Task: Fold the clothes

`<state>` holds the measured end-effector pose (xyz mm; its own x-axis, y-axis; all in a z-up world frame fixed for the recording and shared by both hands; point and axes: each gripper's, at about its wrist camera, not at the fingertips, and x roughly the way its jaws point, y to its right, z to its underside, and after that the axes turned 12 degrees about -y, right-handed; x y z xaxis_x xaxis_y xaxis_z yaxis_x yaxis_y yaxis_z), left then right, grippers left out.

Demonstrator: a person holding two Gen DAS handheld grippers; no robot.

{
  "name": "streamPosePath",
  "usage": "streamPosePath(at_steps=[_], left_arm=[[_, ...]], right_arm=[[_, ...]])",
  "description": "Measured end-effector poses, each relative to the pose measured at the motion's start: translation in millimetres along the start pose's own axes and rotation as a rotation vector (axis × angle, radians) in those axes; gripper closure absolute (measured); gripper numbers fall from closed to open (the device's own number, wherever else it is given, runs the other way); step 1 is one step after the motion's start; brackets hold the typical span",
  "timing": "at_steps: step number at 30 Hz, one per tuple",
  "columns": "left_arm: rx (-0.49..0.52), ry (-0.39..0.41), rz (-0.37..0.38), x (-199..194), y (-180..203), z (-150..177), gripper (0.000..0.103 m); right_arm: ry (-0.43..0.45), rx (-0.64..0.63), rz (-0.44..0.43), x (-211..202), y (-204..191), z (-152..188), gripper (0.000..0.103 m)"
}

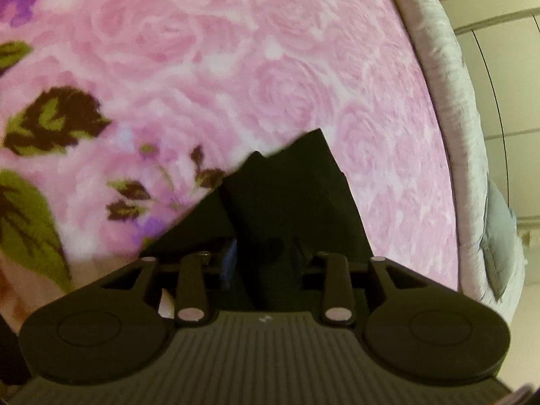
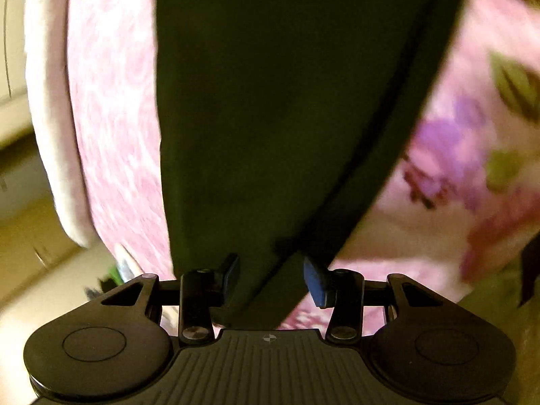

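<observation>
A black garment (image 1: 290, 195) hangs bunched between the fingers of my left gripper (image 1: 266, 256), which is shut on it. The cloth hides most of both fingers; only a blue pad (image 1: 231, 263) shows. One corner of the cloth sticks up over the pink floral bedspread (image 1: 236, 60). In the right wrist view the black garment (image 2: 276, 108) stretches from the top of the frame down into my right gripper (image 2: 270, 263), which is shut on it at the fingertips. A fold line runs diagonally across it.
The bedspread has pink roses with green leaves (image 1: 30, 222) and purple flowers (image 2: 442, 141). A pale grey mattress edge (image 1: 452, 108) curves down the right, with cream cabinets (image 1: 499, 67) beyond. The bed edge (image 2: 44, 108) and floor (image 2: 20, 222) lie to the right gripper's left.
</observation>
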<state>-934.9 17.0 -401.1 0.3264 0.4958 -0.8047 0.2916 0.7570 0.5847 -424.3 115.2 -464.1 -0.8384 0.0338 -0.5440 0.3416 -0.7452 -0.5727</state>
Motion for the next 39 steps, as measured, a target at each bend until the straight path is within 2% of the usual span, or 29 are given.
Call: streamPosePath(at_steps=[6,10,11,12,13,15,17,21,23,26,30,35,38,39], left_arm=[[0.048,0.012,0.002,3,4,0,0.076],[0.001,0.028,0.035,6,-3,-2,0.076],[0.014,0.039,0.044,4,-2,-1,0.083],[0.046,0.054,0.051,-2,0,1,0.099],[0.078,0.069,0.058,-7,2,3,0.099],[0.142,0.100,0.073,-17,6,6,0.099],[0.202,0.125,0.078,-28,7,12,0.099],[0.302,0.148,0.040,-47,2,33,0.100],[0.333,0.153,0.012,-52,-4,41,0.100],[0.328,0.155,-0.020,-45,-16,44,0.100],[0.408,0.156,-0.061,-45,-17,49,0.100],[0.477,0.146,-0.156,-28,-20,53,0.098],[0.495,0.142,-0.213,-25,-16,56,0.092],[0.503,0.150,-0.241,-29,-11,58,0.088]], right_arm=[[0.034,0.073,-0.092,14,13,-8,0.057],[0.075,0.095,-0.103,19,17,-16,0.059],[0.089,0.098,-0.097,19,17,-18,0.062],[0.103,0.100,-0.090,19,18,-20,0.080],[0.117,0.102,-0.084,20,18,-22,0.098],[0.130,0.002,-0.046,15,7,-19,0.101],[0.129,-0.075,-0.028,9,-3,-14,0.101],[0.115,-0.185,0.004,-1,-17,-5,0.101],[0.111,-0.192,0.035,5,-14,-4,0.102],[0.105,-0.201,0.081,15,-10,-2,0.102],[0.103,-0.220,0.141,25,-8,3,0.102],[0.130,-0.266,0.199,29,-11,16,0.101],[0.136,-0.308,0.236,31,-19,26,0.100],[0.134,-0.322,0.248,32,-22,28,0.094]])
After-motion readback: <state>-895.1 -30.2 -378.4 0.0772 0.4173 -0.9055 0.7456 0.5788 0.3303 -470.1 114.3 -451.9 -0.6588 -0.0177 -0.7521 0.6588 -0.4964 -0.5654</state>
